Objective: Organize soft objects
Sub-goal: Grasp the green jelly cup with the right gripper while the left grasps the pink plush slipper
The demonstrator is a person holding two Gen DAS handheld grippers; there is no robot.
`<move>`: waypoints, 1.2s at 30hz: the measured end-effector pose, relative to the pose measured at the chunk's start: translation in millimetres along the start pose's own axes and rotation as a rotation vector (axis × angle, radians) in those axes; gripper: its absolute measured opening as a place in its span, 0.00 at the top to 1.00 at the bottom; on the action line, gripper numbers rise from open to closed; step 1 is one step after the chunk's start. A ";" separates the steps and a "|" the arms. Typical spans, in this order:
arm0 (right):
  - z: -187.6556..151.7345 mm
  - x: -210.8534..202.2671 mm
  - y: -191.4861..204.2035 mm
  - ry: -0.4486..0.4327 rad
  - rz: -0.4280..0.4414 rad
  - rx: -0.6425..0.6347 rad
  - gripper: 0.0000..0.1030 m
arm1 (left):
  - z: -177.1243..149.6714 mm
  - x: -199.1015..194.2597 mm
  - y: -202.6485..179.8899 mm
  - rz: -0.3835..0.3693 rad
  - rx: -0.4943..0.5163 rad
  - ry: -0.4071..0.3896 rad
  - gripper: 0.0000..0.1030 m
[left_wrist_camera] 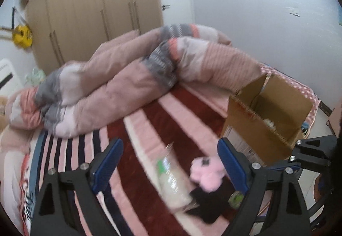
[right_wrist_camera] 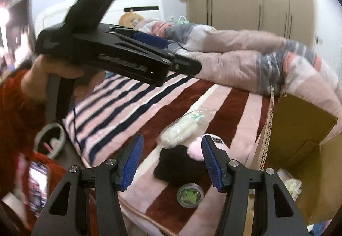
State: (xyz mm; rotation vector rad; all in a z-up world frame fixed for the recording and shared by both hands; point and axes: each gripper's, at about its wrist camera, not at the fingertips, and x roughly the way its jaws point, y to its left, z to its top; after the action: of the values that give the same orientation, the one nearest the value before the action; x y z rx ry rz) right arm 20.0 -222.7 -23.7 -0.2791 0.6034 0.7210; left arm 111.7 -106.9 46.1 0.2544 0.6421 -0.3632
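A pink plush toy [left_wrist_camera: 206, 174] lies on the striped bedspread beside a black soft item [left_wrist_camera: 208, 201] and a clear plastic-wrapped white bundle [left_wrist_camera: 173, 182]. My left gripper [left_wrist_camera: 170, 168] is open and empty above them. My right gripper [right_wrist_camera: 171, 161] is open and empty, hovering over the black item [right_wrist_camera: 175, 163], the pink plush [right_wrist_camera: 195, 150] and the wrapped bundle [right_wrist_camera: 181, 129]. The left gripper's body [right_wrist_camera: 119, 54] shows in the right wrist view, held in a hand. An open cardboard box [left_wrist_camera: 269, 116] stands on the bed to the right, with something white inside.
A rumpled pink and grey duvet [left_wrist_camera: 128, 77] covers the far half of the bed. A small round green-filled container [right_wrist_camera: 190, 194] sits near the bed edge. Headphones [right_wrist_camera: 51, 139] and a phone [right_wrist_camera: 38, 184] lie left of the bed. Wardrobes [left_wrist_camera: 85, 11] line the wall.
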 end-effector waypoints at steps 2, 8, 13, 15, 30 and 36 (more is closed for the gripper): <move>-6.1 2.8 16.3 -0.010 -0.068 -0.054 0.49 | -16.9 4.0 11.0 0.008 -0.024 0.017 0.14; -24.4 23.0 34.6 0.041 -0.105 -0.091 0.49 | -59.1 26.1 22.2 -0.014 -0.049 0.081 0.14; -53.7 49.5 13.7 0.127 -0.106 0.065 0.49 | -71.0 34.1 13.4 -0.047 -0.046 0.084 0.14; -71.5 58.7 3.2 0.147 -0.132 0.154 0.49 | -72.0 38.7 9.4 -0.064 -0.047 0.089 0.14; -116.8 84.4 -9.1 0.081 -0.338 0.241 0.62 | -59.1 75.3 -27.0 -0.203 -0.011 0.150 0.15; -114.4 80.4 -6.1 0.056 -0.310 0.239 0.64 | -60.6 104.8 -37.4 -0.237 -0.018 0.214 0.27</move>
State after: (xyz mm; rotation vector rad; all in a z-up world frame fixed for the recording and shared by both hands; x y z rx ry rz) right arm 24.0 -234.2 -163.1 -0.1659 0.6748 0.3392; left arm 141.8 -146.3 -70.5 0.2016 0.8891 -0.5623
